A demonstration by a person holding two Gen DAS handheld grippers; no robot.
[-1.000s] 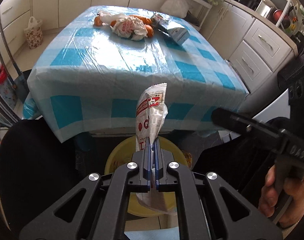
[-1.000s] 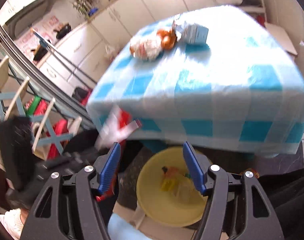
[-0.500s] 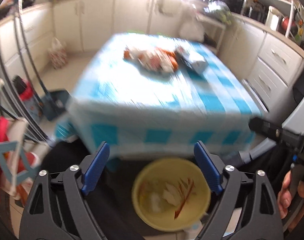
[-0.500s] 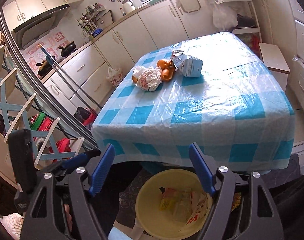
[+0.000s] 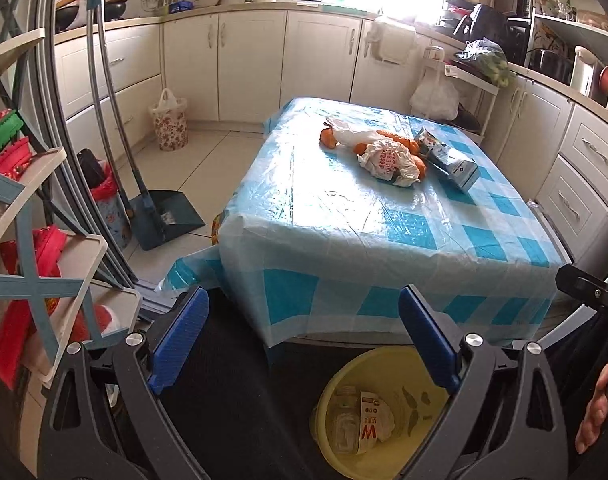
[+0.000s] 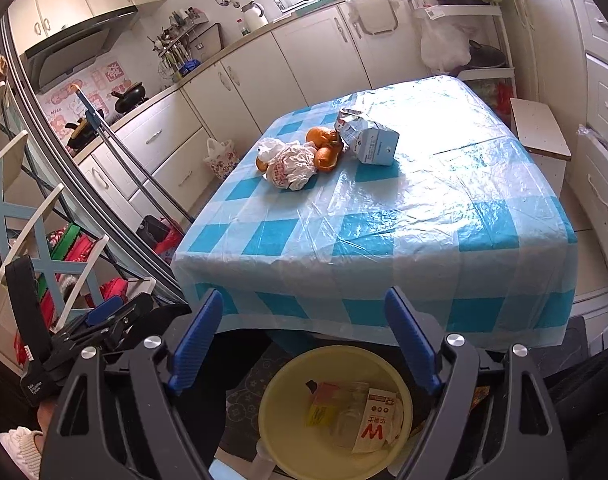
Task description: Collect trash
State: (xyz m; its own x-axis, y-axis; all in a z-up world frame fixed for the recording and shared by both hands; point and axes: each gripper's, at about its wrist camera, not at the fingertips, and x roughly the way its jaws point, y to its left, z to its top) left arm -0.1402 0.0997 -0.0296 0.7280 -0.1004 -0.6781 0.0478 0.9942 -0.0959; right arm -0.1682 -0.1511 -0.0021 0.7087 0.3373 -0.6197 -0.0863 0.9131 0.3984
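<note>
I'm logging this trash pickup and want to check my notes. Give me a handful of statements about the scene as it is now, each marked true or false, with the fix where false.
1. Both the left gripper and the right gripper are open and hold nothing. True.
2. The yellow bin is on the table. False: it sits on the floor below the table's near edge.
3. A wrapper with a red W lies inside the bin. True.
4. The milk carton stands upright. False: it lies on its side on the blue checked tablecloth.
5. The crumpled white bag lies beside the oranges. True.
6. The table is bare of trash. False: bag and carton remain on it.
</note>
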